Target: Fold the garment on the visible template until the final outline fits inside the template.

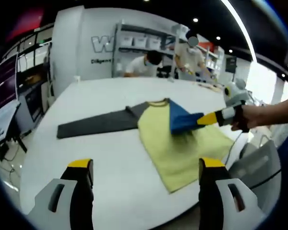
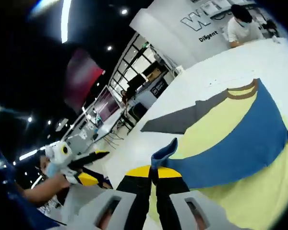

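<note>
Lying flat on the white surface (image 1: 110, 158), the yellow shirt (image 1: 182, 148) stretches its grey sleeve (image 1: 96, 123) out to the left, while its blue sleeve (image 1: 181, 120) is drawn across the chest. The left gripper (image 1: 146, 167) hovers near the hem with its jaws wide and holding nothing. The right gripper (image 2: 152, 173) has its jaws pinched on the blue sleeve's cuff.

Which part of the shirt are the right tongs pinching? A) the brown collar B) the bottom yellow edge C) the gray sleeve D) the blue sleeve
D: the right tongs are closed on the cuff of the blue sleeve, pulled across the yellow body, while the gray sleeve lies flat on the white table.
</note>
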